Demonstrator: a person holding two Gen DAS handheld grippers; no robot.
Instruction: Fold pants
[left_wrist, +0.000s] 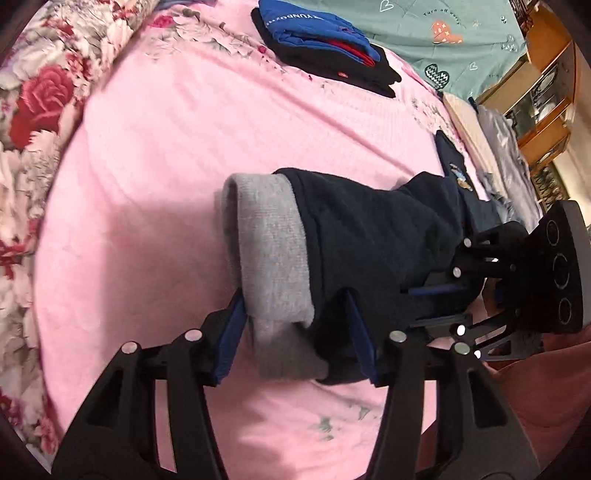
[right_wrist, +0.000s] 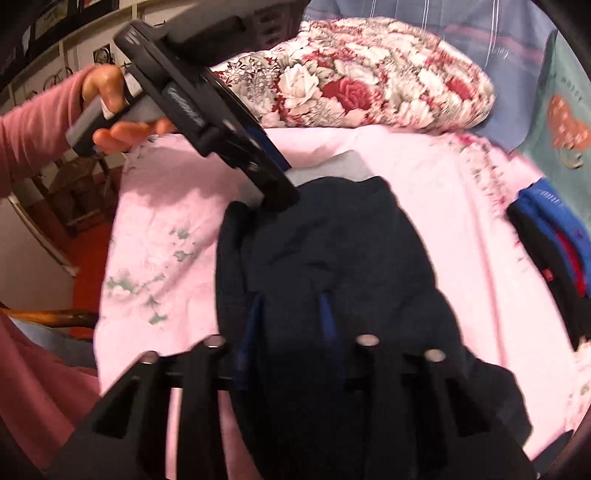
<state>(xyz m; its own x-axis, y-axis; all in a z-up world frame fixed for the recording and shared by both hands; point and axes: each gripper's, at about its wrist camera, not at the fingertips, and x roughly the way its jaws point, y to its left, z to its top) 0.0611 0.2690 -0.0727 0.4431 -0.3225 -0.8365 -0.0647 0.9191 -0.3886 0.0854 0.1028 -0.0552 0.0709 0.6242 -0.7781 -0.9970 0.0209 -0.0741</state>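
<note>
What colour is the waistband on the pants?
Grey, against the navy pants; the waistband shows best in the left wrist view.

Both wrist views look close down their fingers, sharing the pants (left_wrist: 369, 236) and pink sheet (right_wrist: 443, 206).

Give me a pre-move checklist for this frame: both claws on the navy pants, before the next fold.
1. Left claw closed on the grey waistband: ok.
2. Right claw closed on the navy pants: ok.
3. Pants lying flat: not ok, bunched between the claws.
4. Pink sheet bare beyond the pants: ok.
5. Folded clothes stack apart from the pants: ok.
6. Leg ends aligned: cannot tell.
</note>
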